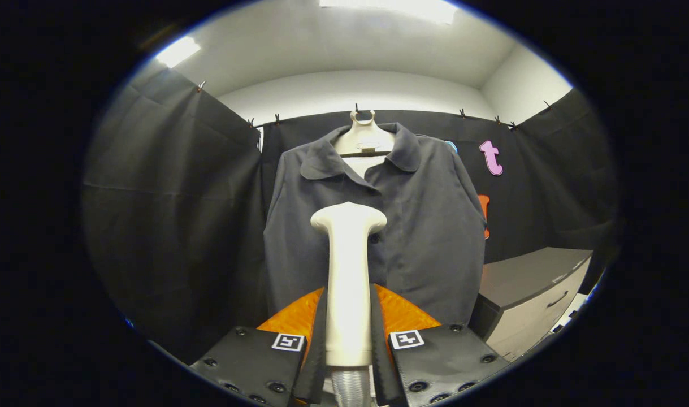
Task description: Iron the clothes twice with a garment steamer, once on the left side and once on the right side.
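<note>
The tool (349,339) holds a garment steamer (348,271). Both fingers (316,345) press on the steamer's long white handle, one on each side, so the tool is closed tight around it. The handle stands straight up between the fingers. Its wide, rounded head is at the top, well past the fingertips. A ribbed grey hose (350,390) comes out of the bottom of the handle, down low between the fingers.

Right ahead of the steamer hangs a dark grey shirt (423,226). It has a collar and a row of buttons down the front. The shirt is on a pale hanger (364,138) that is hooked at the top of the black cloth wall (174,198). The steamer's head is in front of the middle of the shirt, near the button line and below the collar. You cannot tell if the head is touching the cloth or is just close to it.

To the right of the shirt, lower down, there is a grey and white cabinet (528,294) with a drawer handle on its front. Above the black cloth the wall is white, and bright lights shine on the ceiling.
</note>
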The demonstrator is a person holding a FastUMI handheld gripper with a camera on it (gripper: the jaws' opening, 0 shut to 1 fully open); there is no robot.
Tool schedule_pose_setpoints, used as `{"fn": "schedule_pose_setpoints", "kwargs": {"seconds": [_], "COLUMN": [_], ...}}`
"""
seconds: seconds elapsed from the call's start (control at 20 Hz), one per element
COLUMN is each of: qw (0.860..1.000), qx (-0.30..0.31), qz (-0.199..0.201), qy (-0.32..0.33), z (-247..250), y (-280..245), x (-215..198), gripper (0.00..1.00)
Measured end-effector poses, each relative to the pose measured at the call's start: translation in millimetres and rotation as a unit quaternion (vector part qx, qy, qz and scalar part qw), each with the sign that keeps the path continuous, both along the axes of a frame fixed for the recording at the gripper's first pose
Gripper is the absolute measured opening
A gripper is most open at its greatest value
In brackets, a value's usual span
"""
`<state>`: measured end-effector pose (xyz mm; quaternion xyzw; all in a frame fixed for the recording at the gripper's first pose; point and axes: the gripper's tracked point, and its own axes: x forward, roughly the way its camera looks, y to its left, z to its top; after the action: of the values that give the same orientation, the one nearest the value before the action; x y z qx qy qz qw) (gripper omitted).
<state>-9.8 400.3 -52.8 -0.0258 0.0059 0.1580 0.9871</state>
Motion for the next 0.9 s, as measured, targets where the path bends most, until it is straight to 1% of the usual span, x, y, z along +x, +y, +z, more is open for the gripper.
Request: {"fn": "schedule_pose_setpoints", "kwargs": {"seconds": [0.15,0.35,0.6,0.9], "qw": [1.0,1.0,0.999,1.0], "qx": [0.002,-0.006,-0.017,-0.015], "qz": [0.013,0.004,0.002,0.003], "qy": [-0.023,-0.031,-0.039,-0.015], "z": [14,15,8,-19], "y": [17,24,22,15], "x": [12,27,24,14], "gripper": [0.41,0.41,0.41,0.41]}}
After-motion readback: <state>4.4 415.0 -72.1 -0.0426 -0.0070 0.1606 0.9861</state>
